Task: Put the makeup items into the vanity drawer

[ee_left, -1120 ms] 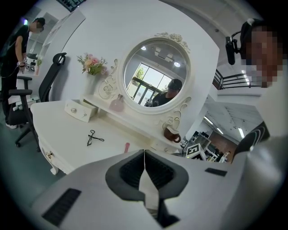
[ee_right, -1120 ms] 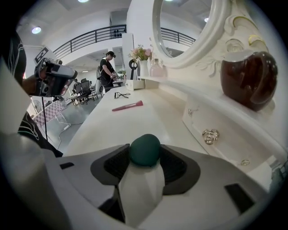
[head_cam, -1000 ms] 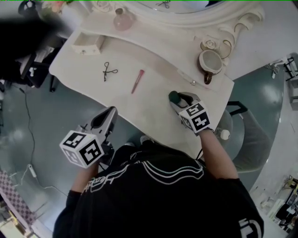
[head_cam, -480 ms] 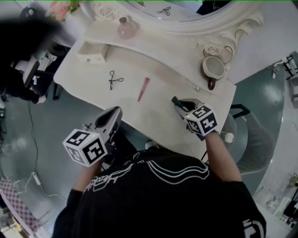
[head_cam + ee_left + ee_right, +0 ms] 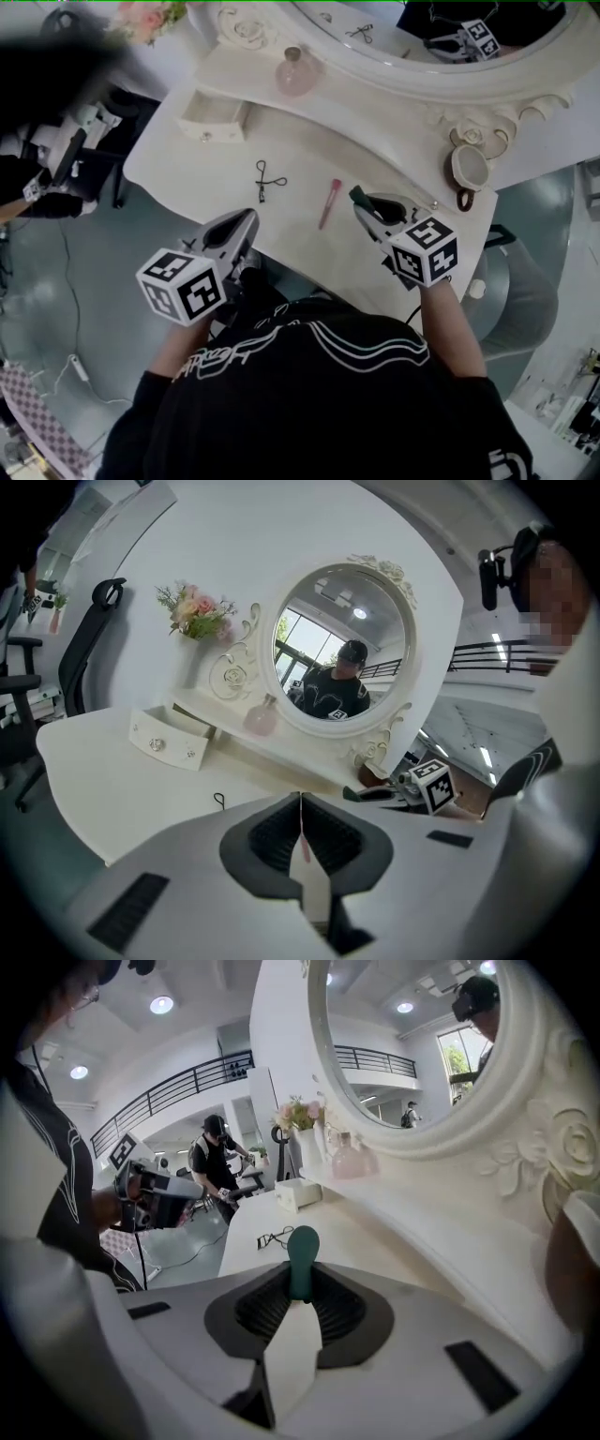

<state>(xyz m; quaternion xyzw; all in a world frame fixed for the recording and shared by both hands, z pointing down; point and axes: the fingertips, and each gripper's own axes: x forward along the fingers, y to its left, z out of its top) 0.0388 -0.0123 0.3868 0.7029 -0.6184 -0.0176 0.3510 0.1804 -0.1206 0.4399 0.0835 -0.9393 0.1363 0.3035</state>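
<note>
My right gripper (image 5: pixel 367 204) is shut on a dark green makeup stick (image 5: pixel 302 1251), held above the white vanity top (image 5: pixel 394 253); its jaws have just closed on it. The stick's rounded end pokes out past the fingertips. On the tabletop, a pink stick (image 5: pixel 329 202) lies just left of that gripper, and a black eyelash curler (image 5: pixel 265 180) lies further left. The small white drawer (image 5: pixel 214 120) stands at the back left. At the table's near edge my left gripper (image 5: pixel 246 223) is shut and holds nothing.
A pink perfume bottle (image 5: pixel 297 73) stands at the foot of the oval mirror (image 5: pixel 342 649). A cup (image 5: pixel 466 169) sits at the right end. Flowers (image 5: pixel 197 611) stand beside the mirror. An office chair (image 5: pixel 89 639) and a person (image 5: pixel 217 1166) are off to the left.
The right gripper has risen off the tabletop with the green stick and moved left toward the pink stick. The left gripper has moved closer to the table's near edge.
</note>
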